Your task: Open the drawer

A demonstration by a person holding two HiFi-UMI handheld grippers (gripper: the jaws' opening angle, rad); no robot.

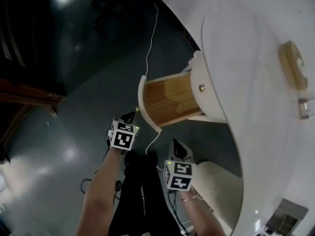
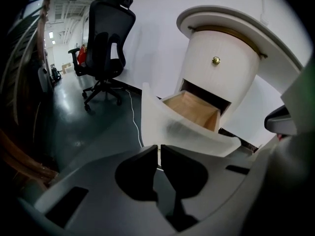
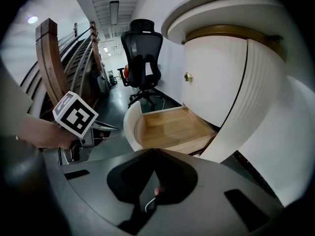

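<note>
Drawer (image 1: pixel 167 100) stands pulled well out of the round white cabinet (image 1: pixel 212 58). Its curved white front faces you and its bare wooden inside is open to view.

Above it, a second front with a small brass knob (image 2: pixel 215 60) sits flush with the cabinet body.

Your left gripper (image 2: pixel 159 149) has its jaws drawn together to a thin slit, with nothing between them. In the head view its tips lie just beside the drawer front, and contact cannot be made out.

Your right gripper (image 3: pixel 152 151) has its jaws meeting at the tips and holds nothing. It sits lower in the head view, clear of the drawer.

Surface: the cabinet top (image 1: pixel 256 112) is smooth and white, and a round tan object (image 1: pixel 293 65) sits on it.

Room:
- The floor (image 1: pixel 64 127) is dark, glossy grey, with light patches reflected on it.
- A white cable (image 1: pixel 150 43) trails across the floor.
- A black office chair (image 2: pixel 106 38) stands by the white wall.
- A wooden railing (image 3: pixel 51 58) runs along the corridor side.
</note>
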